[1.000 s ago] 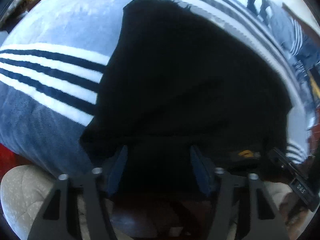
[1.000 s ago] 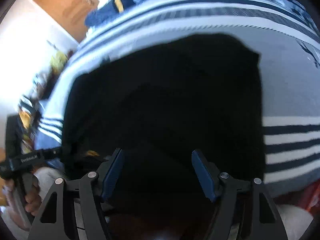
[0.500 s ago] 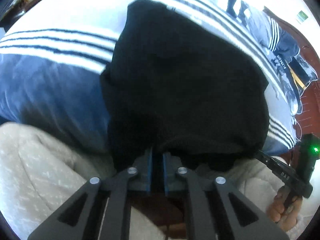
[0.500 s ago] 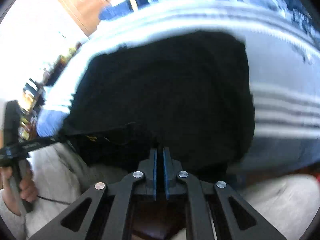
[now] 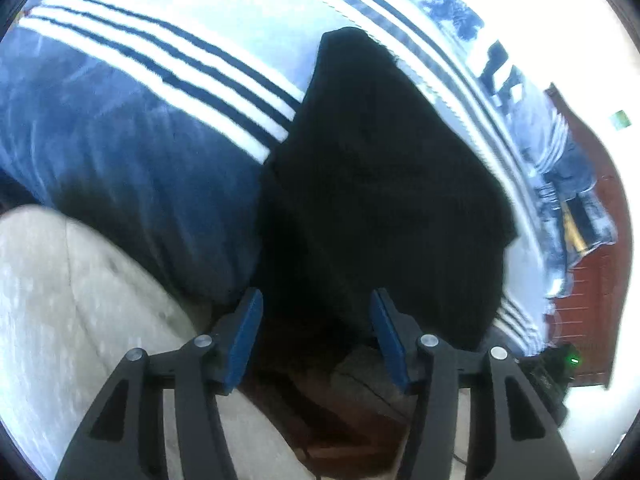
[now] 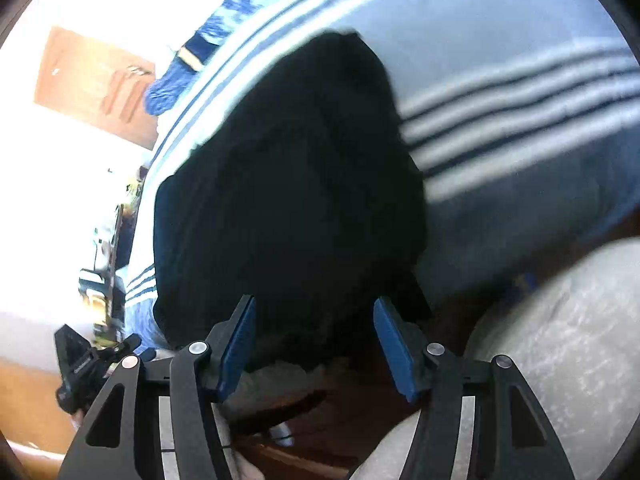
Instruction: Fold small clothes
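A black garment lies on a blue and white striped blanket, its near edge hanging over the bed's front edge. My left gripper is open and empty, just short of that near edge. In the right wrist view the same black garment fills the middle. My right gripper is open and empty at the garment's near edge. The blue pads hold no cloth.
Beige quilted trouser legs of the person show below the bed edge in both views. The other gripper shows at the far right and far left. A wooden door and red-brown furniture stand beyond the bed.
Both grippers were open a second ago, shut on the garment's near edge half a second ago, and have now opened and let it go, drawn back a little.
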